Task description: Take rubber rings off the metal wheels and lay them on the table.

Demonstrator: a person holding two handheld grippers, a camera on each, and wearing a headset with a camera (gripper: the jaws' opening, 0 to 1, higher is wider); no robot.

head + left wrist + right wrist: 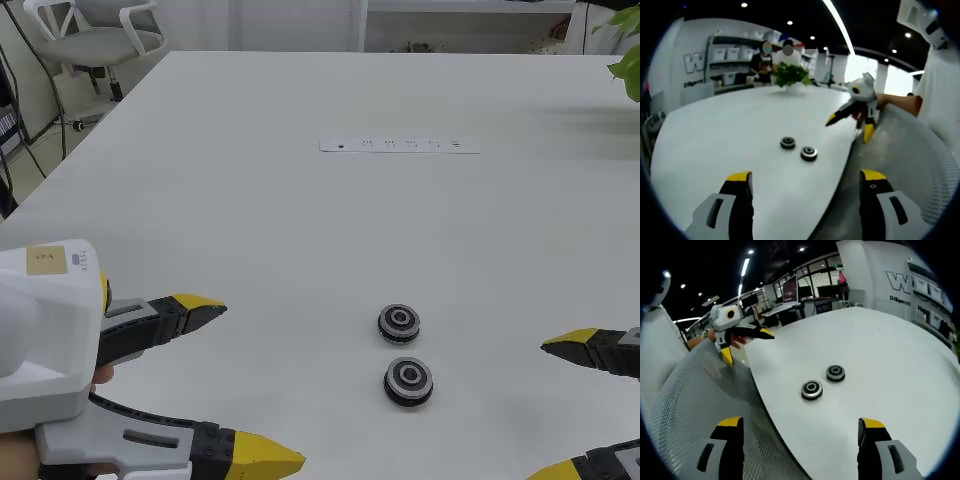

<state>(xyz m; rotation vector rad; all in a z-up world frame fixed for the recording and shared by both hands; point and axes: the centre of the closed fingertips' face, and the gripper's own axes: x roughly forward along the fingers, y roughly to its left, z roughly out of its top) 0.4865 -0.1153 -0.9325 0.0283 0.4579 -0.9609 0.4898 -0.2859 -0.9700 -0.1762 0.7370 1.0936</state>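
Note:
Two metal wheels with black rubber rings lie flat on the white table (300, 220). One wheel (399, 323) lies farther from me, the other (408, 381) closer to the front edge. The left gripper (262, 385) is open at the lower left, a hand's width from them. At the lower right edge the right gripper (540, 410) is open too. In the left gripper view the wheels (787, 143) (808, 153) lie ahead of the open left gripper (805, 176), with the right gripper (847, 129) beyond. The right gripper view has both wheels (812, 389) (835, 373) ahead of the open right gripper (800, 422).
A flat white socket panel (398, 146) is set into the table farther back. An office chair (95, 35) stands past the far left corner. A green plant (628, 60) sits at the far right. Two people stand behind the plant (790, 75).

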